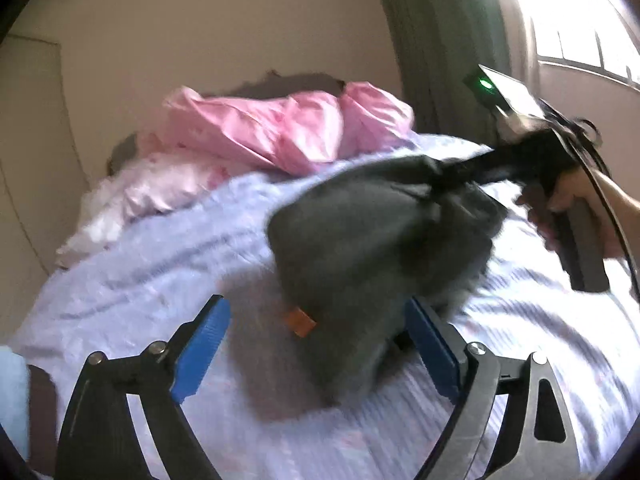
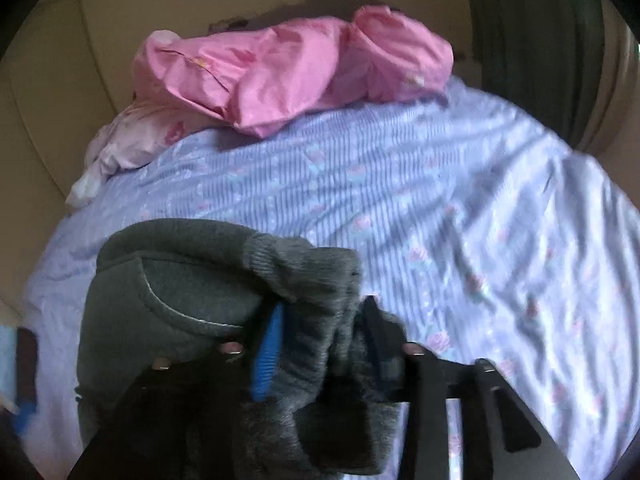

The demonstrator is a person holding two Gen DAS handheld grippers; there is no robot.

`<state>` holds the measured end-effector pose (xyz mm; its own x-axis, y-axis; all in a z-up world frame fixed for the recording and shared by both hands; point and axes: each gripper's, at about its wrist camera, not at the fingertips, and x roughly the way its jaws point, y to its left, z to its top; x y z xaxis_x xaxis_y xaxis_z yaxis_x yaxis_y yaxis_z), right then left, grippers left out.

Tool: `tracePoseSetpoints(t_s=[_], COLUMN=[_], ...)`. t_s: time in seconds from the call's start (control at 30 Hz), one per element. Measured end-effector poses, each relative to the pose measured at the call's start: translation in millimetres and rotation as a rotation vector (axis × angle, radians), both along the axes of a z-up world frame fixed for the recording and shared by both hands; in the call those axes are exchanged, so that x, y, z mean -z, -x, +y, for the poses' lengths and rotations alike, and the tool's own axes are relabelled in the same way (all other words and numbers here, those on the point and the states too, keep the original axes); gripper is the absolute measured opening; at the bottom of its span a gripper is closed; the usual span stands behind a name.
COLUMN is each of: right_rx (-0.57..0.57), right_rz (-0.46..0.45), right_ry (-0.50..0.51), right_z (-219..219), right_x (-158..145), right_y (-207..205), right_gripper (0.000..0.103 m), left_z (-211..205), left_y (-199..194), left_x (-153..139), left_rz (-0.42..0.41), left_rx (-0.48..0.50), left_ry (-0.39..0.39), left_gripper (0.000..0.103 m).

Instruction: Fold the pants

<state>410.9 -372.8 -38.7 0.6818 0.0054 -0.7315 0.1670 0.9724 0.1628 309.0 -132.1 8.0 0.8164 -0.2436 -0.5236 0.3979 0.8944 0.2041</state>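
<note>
Dark grey fleece pants (image 1: 360, 240) with an orange tag (image 1: 299, 321) hang bunched over the bed. Their top end lies at my right gripper (image 1: 460, 176), which a hand (image 1: 572, 196) holds at the right. In the right wrist view the ribbed waistband (image 2: 316, 280) is bunched between the jaws of my right gripper (image 2: 320, 344). The jaws stand apart and the cloth drapes over the fingers (image 2: 268, 356). My left gripper (image 1: 316, 344) is open wide below the pants. Their lower end dips between its blue pads (image 1: 204, 348), close to the right one.
The bed is covered by a lilac striped sheet with flowers (image 2: 440, 200). Crumpled pink bedding (image 2: 288, 68) is piled at the far end against a beige wall. A dark green curtain (image 1: 440, 40) and a bright window (image 1: 580, 40) stand at the right.
</note>
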Motion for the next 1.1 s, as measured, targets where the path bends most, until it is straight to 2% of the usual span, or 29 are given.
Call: tracePoseSetpoints(t_s=[0.03, 0.07, 0.13, 0.23, 0.33, 0.4, 0.43, 0.47, 0.5, 0.53, 0.57, 0.67, 0.77, 0.97, 1.1], right_rx=[0.021, 0.055, 0.063, 0.106, 0.171, 0.21, 0.224, 0.233, 0.227, 0.208, 0.186, 0.206, 0.162, 0.146, 0.123], right_rz=[-0.011, -0.028, -0.059, -0.04, -0.075, -0.14, -0.165, -0.193, -0.201, -0.194, -0.176, -0.134, -0.102, -0.08, -0.047], right_ry=[0.035, 0.075, 0.097, 0.133, 0.209, 0.212, 0.191, 0.138, 0.056, -0.007, -0.073, -0.091, -0.244, -0.414, -0.535], right_z=[2, 4, 7, 12, 20, 21, 19, 15, 10, 7, 4, 3, -6, -21, -29], right_x=[-6, -13, -23, -28, -35, -45, -49, -51, -50, -46, -38, -15, 13, 53, 82], right_y=[3, 6, 12, 19, 35, 52, 59, 67, 72, 72, 71, 67, 59, 48, 42], right_gripper=[0.074, 0.079, 0.079, 0.079, 0.079, 0.079, 0.082, 0.095, 0.101, 0.102, 0.102, 0.102, 0.102, 0.102, 0.102], left_z=[5, 8, 19, 27, 34, 38, 40, 42, 43, 43, 43, 41, 34, 18, 14], left_y=[-4, -8, -17, -26, -25, -24, -23, -22, -22, -22, -22, -22, -24, -27, -28], left_x=[-6, -9, -13, -18, -21, -23, -26, -27, -28, -28, -27, -22, -12, 13, 20], left_rz=[-0.01, -0.01, 0.022, 0.071, 0.051, 0.045, 0.04, 0.036, 0.032, 0.031, 0.03, 0.021, 0.01, 0.031, 0.038], left_rx=[-0.026, -0.043, -0.088, -0.125, -0.144, -0.146, -0.152, -0.156, -0.158, -0.162, -0.166, -0.183, -0.189, -0.192, -0.207], left_ry=[0.004, 0.012, 0.048, 0.083, 0.09, 0.103, 0.12, 0.132, 0.14, 0.145, 0.143, 0.124, 0.093, 0.033, 0.031], left_gripper=[0.09, 0.09, 0.09, 0.09, 0.09, 0.09, 0.09, 0.09, 0.09, 0.09, 0.09, 0.09, 0.09, 0.09, 0.09])
